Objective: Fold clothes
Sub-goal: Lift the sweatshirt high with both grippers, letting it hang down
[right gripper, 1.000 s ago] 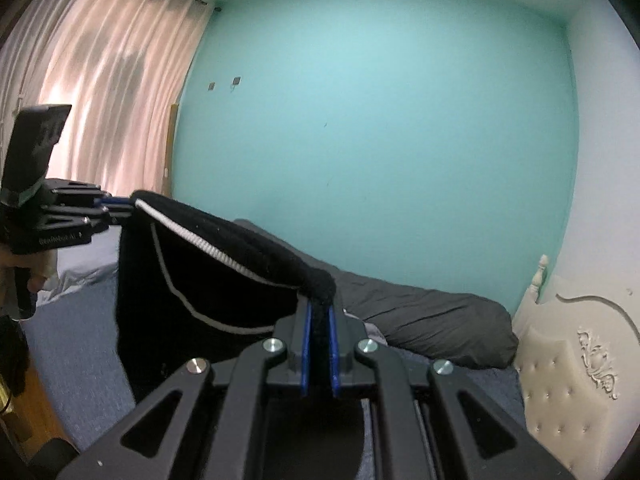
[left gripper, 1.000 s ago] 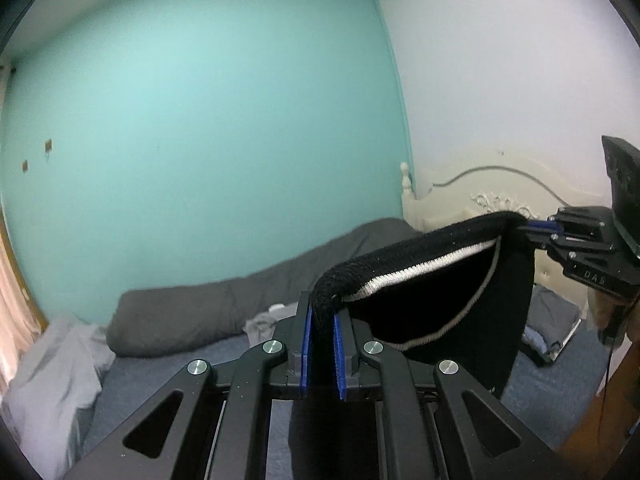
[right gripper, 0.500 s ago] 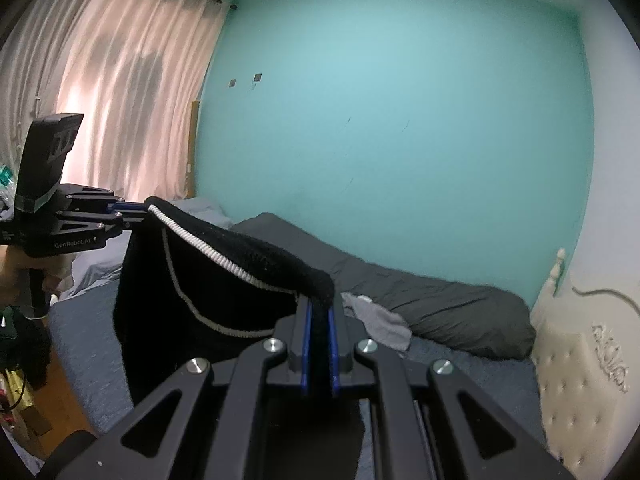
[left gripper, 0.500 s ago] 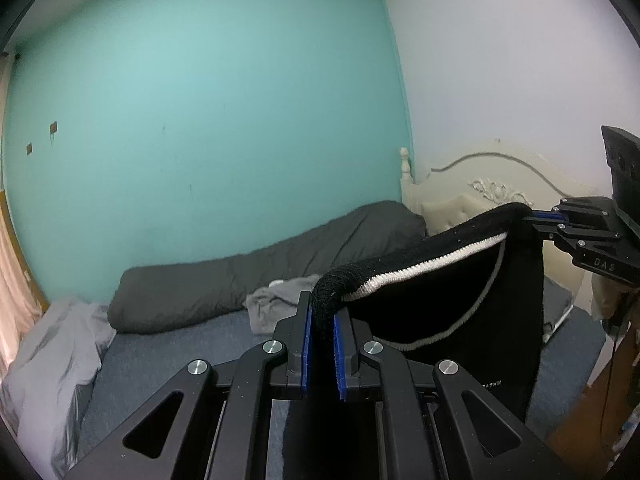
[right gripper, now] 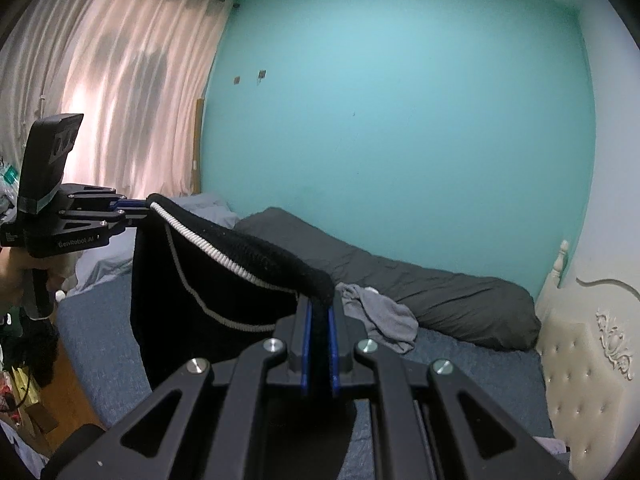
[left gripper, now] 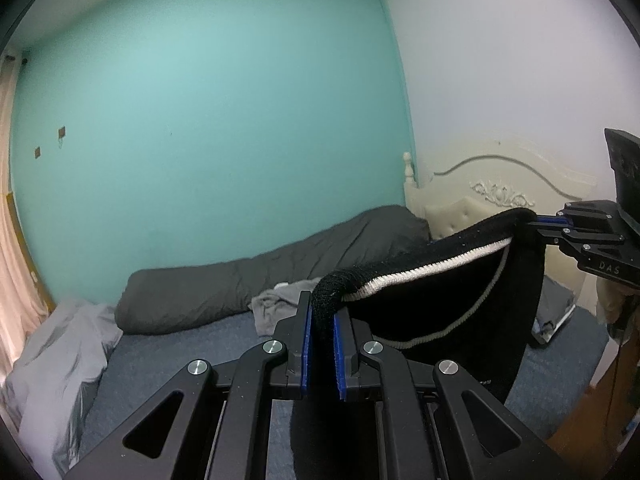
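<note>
- At the far left, pink curtains [right gripper: 120,92] are hanging over the window, and a pale grey sheet [left gripper: 60,344] is lying crumpled on that side of the bed [left gripper: 192,344].
- My left gripper [left gripper: 321,344] is clamping one end of the black sweater [left gripper: 452,300] — its blue pads [left gripper: 305,348] are pressing the thick knitted edge from both sides.
- The sweater is hanging in the air above the blue bed, stretched between my two grippers, with its white-striped band [left gripper: 424,270] running along the top and the body drooping below.
- Behind it, a dark grey duvet [left gripper: 256,280] is lying along the teal wall [left gripper: 208,120], with a small grey garment [right gripper: 380,316] just in front.
- My right gripper [right gripper: 319,344] is pinching the other end of that edge — jaws closed tight on the knit.
- At the far right, the cream headboard [right gripper: 592,340] is standing.
</note>
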